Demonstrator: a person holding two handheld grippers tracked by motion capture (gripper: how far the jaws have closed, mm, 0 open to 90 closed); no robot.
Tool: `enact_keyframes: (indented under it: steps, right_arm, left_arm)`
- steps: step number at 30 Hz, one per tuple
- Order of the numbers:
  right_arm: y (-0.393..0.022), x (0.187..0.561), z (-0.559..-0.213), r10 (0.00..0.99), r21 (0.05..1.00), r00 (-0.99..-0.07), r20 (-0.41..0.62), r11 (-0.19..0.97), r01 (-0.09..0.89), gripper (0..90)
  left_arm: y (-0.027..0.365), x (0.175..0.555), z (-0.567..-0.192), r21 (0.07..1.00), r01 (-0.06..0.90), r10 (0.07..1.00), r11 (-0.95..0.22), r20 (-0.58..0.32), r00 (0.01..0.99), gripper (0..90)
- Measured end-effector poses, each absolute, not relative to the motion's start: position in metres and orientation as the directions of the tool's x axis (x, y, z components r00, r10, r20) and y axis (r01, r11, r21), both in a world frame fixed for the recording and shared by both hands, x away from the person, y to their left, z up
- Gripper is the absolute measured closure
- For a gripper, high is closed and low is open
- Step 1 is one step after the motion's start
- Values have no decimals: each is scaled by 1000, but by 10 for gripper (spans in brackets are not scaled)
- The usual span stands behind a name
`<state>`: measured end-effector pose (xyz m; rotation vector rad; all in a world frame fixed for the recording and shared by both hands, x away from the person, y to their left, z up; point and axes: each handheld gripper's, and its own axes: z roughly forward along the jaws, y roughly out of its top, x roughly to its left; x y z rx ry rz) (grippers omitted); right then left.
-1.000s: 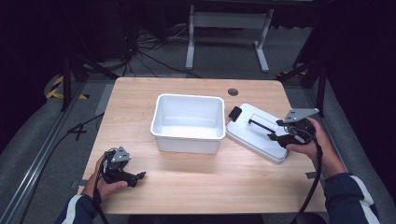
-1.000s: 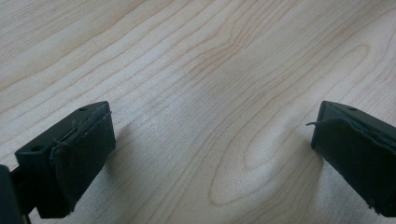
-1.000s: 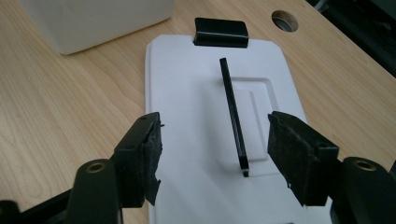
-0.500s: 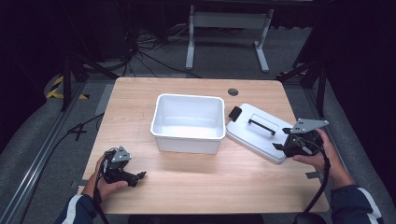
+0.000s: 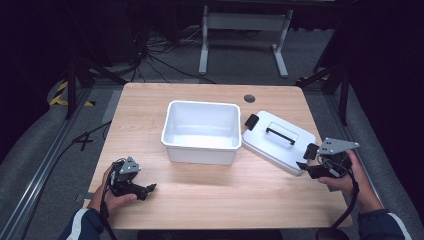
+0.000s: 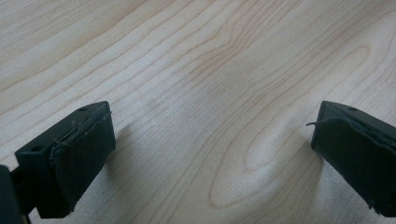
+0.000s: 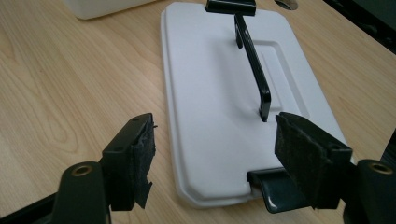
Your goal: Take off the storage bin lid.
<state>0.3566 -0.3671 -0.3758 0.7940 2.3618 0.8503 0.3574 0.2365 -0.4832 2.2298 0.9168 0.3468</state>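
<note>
Since the earlier frames, the right gripper (image 5: 303, 167) has been drawn back off the white lid (image 5: 278, 140) to its near corner, its jaws having just been opening, now parted with nothing gripped. That lid is seen lying flat on the wooden table (image 5: 215, 200), just right of the white bin (image 5: 202, 131). Near the front left edge, the left gripper (image 5: 150, 189) is held wide open over bare wood.

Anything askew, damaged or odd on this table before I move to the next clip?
Nothing is spilled or broken. The white lid lies flat on the table at an angle beside the open white bin, not on it. The right gripper has open jaws near the lid's end clip; its pad edges look frayed.
</note>
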Motion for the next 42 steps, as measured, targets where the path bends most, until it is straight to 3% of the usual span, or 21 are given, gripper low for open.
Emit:
enact_keyframes:
  steps: [14, 34, 39, 42]
  right_arm:
    - [-378, 338, -402, 663, 703, -708, -243, 624, 343, 298]
    - [-394, 327, -458, 710, 706, -693, -125, 554, 441, 295]
    - [-399, 325, -467, 737, 748, -675, -34, 467, 472, 268]
    - [-400, 325, -467, 746, 746, -665, -32, 461, 481, 252]
  left_arm:
    - [236, 357, -483, 688, 515, 699, -512, -15, 715, 1]
    - [236, 357, -483, 688, 520, 702, -506, -21, 711, 1]
    - [236, 358, -483, 692, 512, 700, -509, -14, 714, 1]
    - [235, 358, -483, 690, 516, 701, -508, -17, 713, 1]
